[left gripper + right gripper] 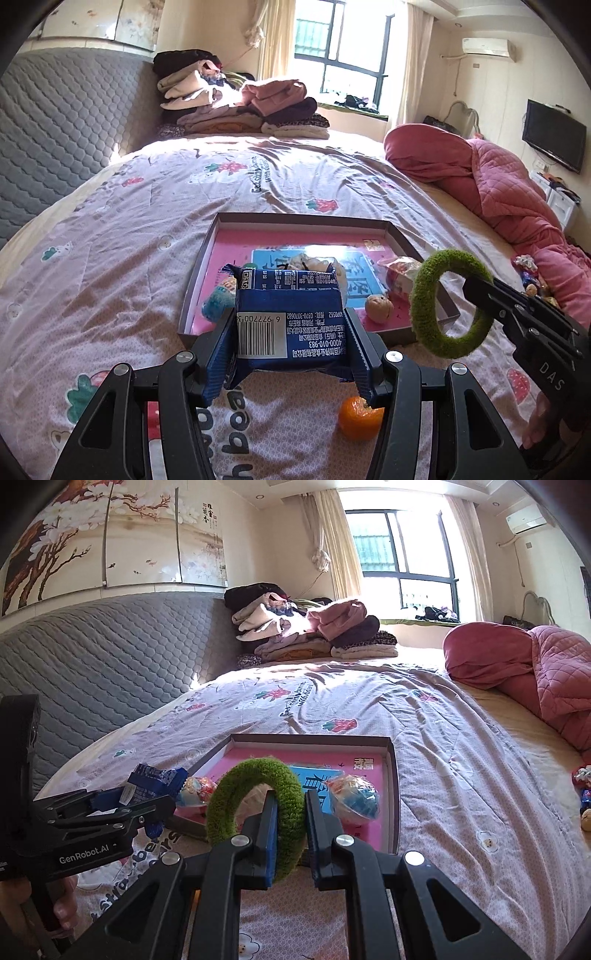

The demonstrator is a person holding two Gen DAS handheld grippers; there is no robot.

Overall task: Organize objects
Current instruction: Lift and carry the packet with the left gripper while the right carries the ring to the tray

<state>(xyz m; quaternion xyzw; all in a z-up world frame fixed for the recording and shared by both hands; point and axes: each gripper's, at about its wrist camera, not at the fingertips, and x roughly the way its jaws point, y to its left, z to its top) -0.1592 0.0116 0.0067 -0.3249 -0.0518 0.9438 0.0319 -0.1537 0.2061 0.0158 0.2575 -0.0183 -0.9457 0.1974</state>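
Note:
My left gripper (291,325) is shut on a blue snack packet (291,317) with a barcode, held above the bedspread just in front of the shallow box (402,240) with the pink floor. My right gripper (290,812) is shut on a fuzzy green ring (258,775), held upright at the box's near right edge; the ring (424,295) also shows in the left wrist view. Inside the box lie a walnut (378,306), a wrapped candy bag (400,275) and a blue-and-red wrapped ball (354,799). A small orange (360,417) rests on the bedspread under the left gripper.
The box (395,775) sits on a pink patterned bedspread (129,277). Folded clothes (243,107) are stacked at the head of the bed by a grey padded headboard (55,129). A pink quilt (498,177) is bunched on the right, with small wrapped items (532,273) beside it.

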